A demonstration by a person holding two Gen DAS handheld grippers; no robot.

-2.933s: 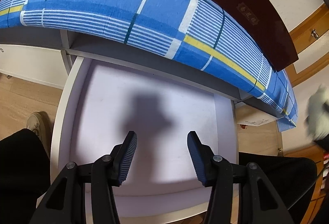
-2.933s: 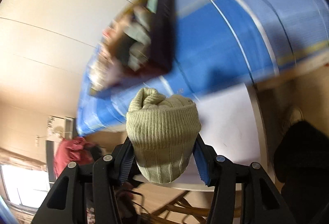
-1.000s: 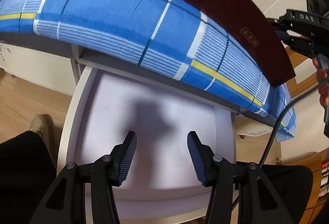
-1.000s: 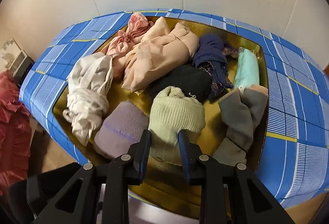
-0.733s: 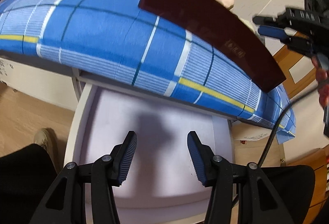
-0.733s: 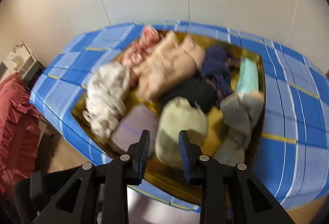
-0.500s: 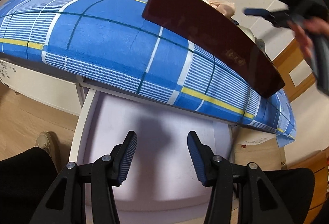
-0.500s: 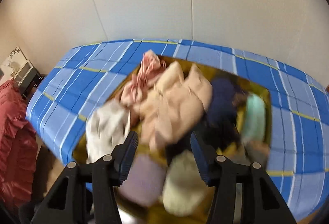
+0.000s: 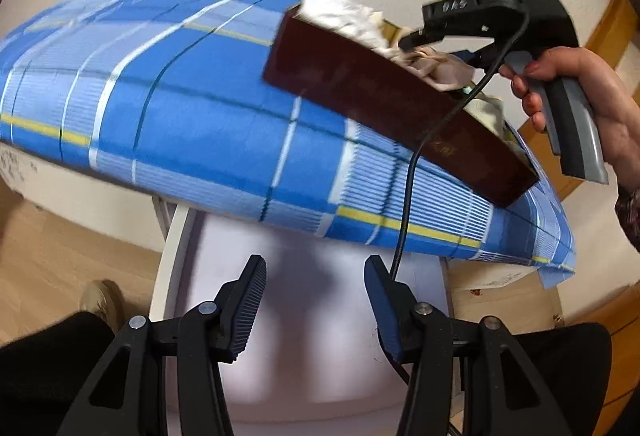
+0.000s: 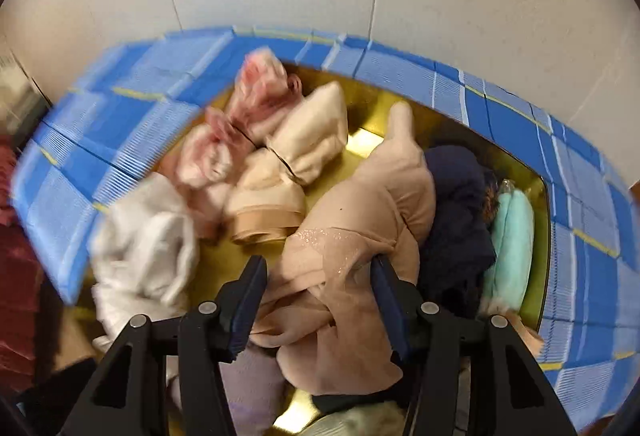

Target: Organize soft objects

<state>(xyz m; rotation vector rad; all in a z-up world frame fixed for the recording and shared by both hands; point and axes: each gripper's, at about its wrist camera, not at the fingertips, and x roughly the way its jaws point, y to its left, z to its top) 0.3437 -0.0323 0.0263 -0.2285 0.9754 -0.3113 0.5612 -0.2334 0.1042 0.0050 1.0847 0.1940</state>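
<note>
Green beanie released; right hand-held gripper now open over peach garment.

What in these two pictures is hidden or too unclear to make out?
- Left view: most clothes, hidden behind the tray wall.
- Right view: green hat, cut off by the bottom edge.
- Right view: white cloth, smeared by motion blur.
- Left view: drawer back, under the blue cloth.

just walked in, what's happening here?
A person is sorting soft clothes with two handheld grippers. The right gripper is over the gold-lined tray on the blue plaid cloth; its jaws have just been opening and now stand apart around a peach garment, not pressing it. The left gripper hangs open with nothing in it over the pulled-out white drawer.
</note>
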